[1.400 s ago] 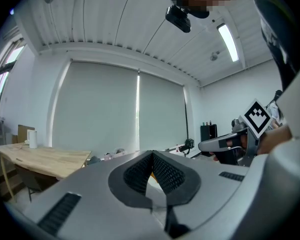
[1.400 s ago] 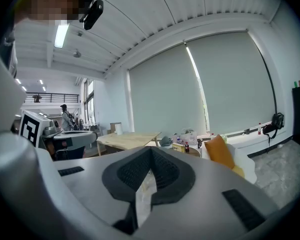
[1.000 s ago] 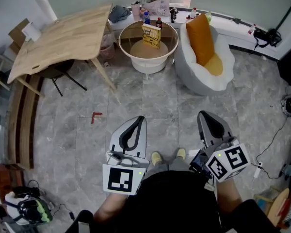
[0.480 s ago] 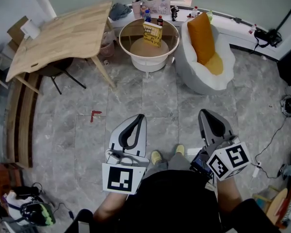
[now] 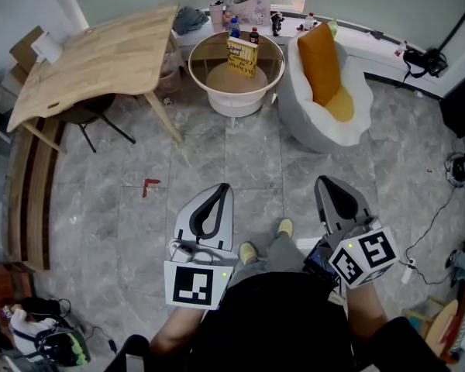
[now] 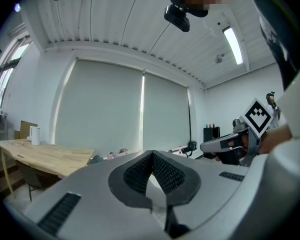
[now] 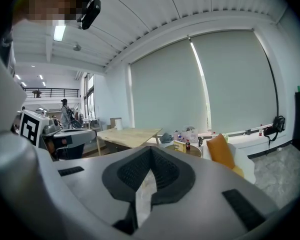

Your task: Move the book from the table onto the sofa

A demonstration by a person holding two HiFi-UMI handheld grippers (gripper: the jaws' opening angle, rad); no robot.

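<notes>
Shoe point(image 5: 284, 227) stepped fwd, book point(image 5: 242, 58) upright on round table point(image 5: 198, 68), sofa point(image 5: 310, 122) beside, L gripper point(image 5: 222, 188), R gripper point(image 5: 326, 183) fingers closed, empty.

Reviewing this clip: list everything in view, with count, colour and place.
book: one, yellow, standing on the round table
round table: one, white with a brown top, far centre
bottles: two, one blue, one dark, just behind the book
sofa: one, white, right of the round table
cushions: two, orange, on the sofa
desk: one, light wood, far left
floor mark: one, red, grey tiles
shoes: two, yellowish, between the tools
left tool: grey, shut, empty
right tool: grey, shut, empty
</notes>
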